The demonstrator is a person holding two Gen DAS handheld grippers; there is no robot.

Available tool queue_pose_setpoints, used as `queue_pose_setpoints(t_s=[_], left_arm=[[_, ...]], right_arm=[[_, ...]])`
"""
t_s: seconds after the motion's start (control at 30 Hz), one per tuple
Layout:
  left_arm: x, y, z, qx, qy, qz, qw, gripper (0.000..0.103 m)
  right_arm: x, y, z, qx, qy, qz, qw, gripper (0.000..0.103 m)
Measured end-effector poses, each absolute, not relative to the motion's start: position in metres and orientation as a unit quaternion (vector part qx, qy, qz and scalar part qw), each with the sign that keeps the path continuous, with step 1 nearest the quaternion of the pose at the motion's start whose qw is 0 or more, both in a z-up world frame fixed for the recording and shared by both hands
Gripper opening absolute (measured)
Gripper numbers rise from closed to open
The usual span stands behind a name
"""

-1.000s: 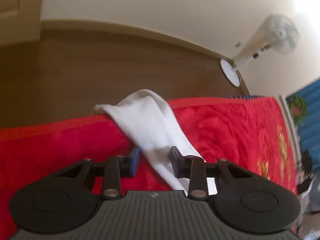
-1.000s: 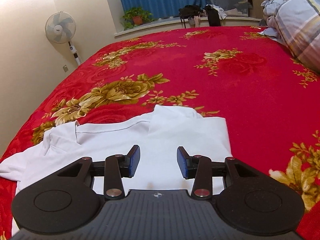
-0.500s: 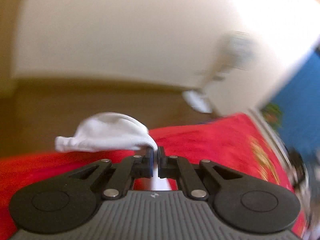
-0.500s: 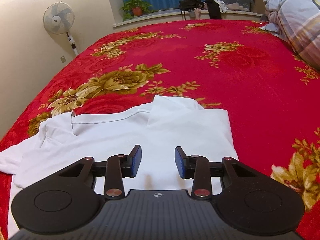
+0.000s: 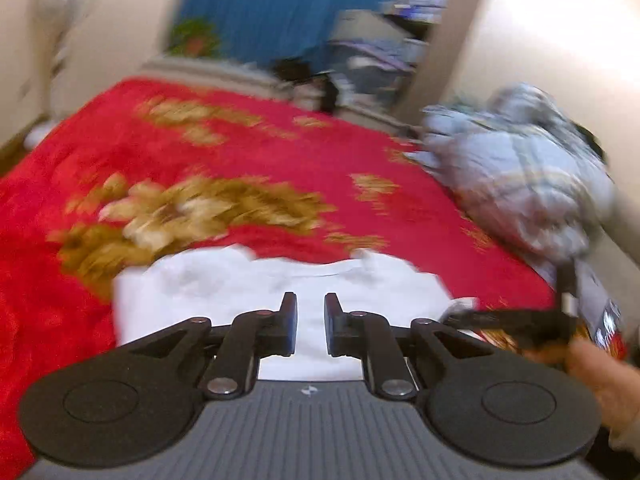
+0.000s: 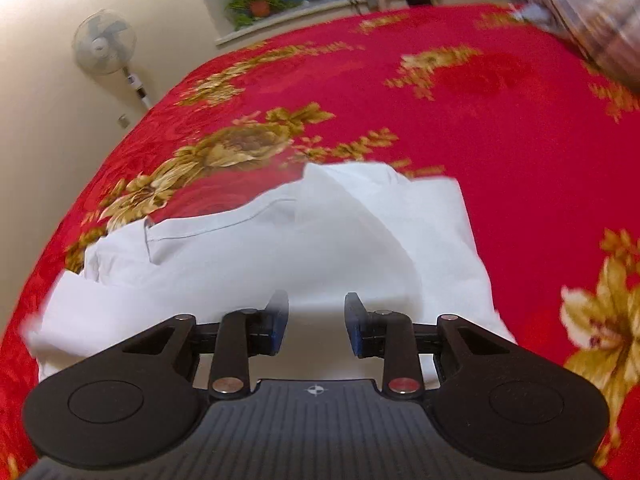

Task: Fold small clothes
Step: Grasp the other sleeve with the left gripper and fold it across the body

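Through your left wrist camera, blurred by motion, the white shirt lies flat on the red floral bedspread, near its front edge, folded into a compact rectangle with a rumpled upper border. Your left gripper hangs over the shirt's near half with a narrow gap between its fingers; the jaws are opening and no cloth sits between them. To the right of the shirt, your right hand and the other tool show at the frame edge. A plaid blue-grey quilt is heaped well beyond the shirt to the right.

Through your right wrist camera the shirt looks plain white and soft, with a stitched seam running across its left part and a sleeve bunched at the left end. A broad flap is laid diagonally over the middle, making a raised crease toward the right. Your right gripper is over the shirt's near edge, fingers apart and closing, gripping nothing. A standing fan is far left of the shirt, off the bedspread.
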State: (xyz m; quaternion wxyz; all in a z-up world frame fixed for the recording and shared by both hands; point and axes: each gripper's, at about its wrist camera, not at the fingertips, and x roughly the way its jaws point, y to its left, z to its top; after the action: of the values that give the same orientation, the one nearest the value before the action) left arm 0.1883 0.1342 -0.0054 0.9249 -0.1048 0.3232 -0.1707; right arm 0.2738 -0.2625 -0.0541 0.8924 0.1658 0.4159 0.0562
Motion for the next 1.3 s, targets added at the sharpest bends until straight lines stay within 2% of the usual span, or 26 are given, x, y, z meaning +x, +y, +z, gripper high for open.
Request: queue_pose_setpoints(t_s=[0.2, 0.37, 0.6, 0.67, 0.9, 1.07, 1.17, 1.23, 1.3], left_arm=[[0.223, 0.179, -0.047, -0.111, 0.405, -0.042, 0.907, 0.016], [0.245, 0.186, -0.078, -0.064, 0.473, -0.002, 0.879, 0.030], [0.246, 0.193, -0.082, -0.063, 0.476, 0.000, 0.877, 0.031], [0.250, 0.192, -0.085, -0.060, 0.477, 0.000, 0.877, 0.032], [0.245, 0.186, -0.080, -0.054, 0.478, 0.002, 0.877, 0.034], [0.245, 0.186, -0.081, -0.050, 0.478, -0.001, 0.877, 0.035], [0.245, 0.187, -0.081, -0.050, 0.479, -0.001, 0.876, 0.037], [0.246, 0.187, -0.083, -0.050, 0.481, 0.000, 0.875, 0.037], [0.246, 0.187, -0.083, -0.050, 0.482, 0.001, 0.875, 0.038]], right_arm=[[0.275, -0.287, -0.070, 0.245, 0.434, 0.006, 0.867, 0.032], [0.264, -0.309, -0.070, 0.302, 0.405, -0.058, 0.861, 0.033], [0.248, -0.340, -0.074, 0.412, 0.366, -0.102, 0.828, 0.034], [0.245, -0.345, -0.070, 0.412, 0.350, -0.126, 0.832, 0.034], [0.252, -0.337, -0.080, 0.416, 0.401, -0.091, 0.811, 0.035], [0.248, -0.339, -0.064, 0.420, 0.366, -0.085, 0.826, 0.035], [0.244, -0.342, -0.057, 0.430, 0.337, -0.076, 0.834, 0.041], [0.249, -0.338, -0.056, 0.423, 0.351, -0.066, 0.833, 0.053], [0.256, -0.332, -0.062, 0.417, 0.378, -0.055, 0.825, 0.054]])
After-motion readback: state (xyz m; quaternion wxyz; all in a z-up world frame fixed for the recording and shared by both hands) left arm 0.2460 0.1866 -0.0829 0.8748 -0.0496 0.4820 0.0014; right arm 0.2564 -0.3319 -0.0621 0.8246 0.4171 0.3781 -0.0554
